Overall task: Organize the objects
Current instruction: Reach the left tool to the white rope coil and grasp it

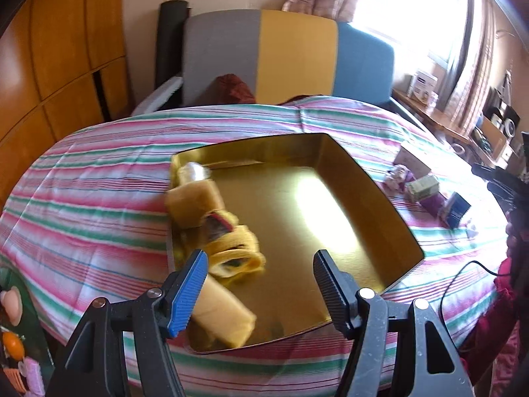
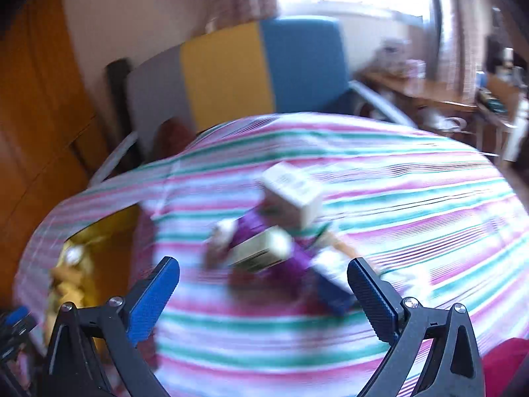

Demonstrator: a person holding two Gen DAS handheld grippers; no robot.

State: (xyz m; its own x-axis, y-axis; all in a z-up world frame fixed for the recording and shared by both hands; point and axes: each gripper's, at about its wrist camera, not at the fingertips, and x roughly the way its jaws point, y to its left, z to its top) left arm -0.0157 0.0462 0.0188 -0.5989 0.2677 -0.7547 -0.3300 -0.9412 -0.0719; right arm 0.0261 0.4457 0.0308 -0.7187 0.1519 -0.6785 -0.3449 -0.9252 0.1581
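Gold tray [image 1: 370, 198] seen directly ahead of left gripper [image 1: 261, 263], resting on striped bedcover [image 1: 99, 192]. Yellow wrapped items [image 1: 211, 218] lined along tray's left side, nearest one just beyond left jaw tip; contact not discernible. Left jaws spread wide, nothing held.

Small boxes [image 2: 291, 188] and purple packet [image 2: 251, 228] clustered ahead of right gripper [image 2: 264, 271], between and beyond jaw tips, heavily blurred. Dark blue box [image 2: 330, 287] near right jaw. Right jaws spread wide, nothing gripped. Tray glimpsed far left of left jaw.
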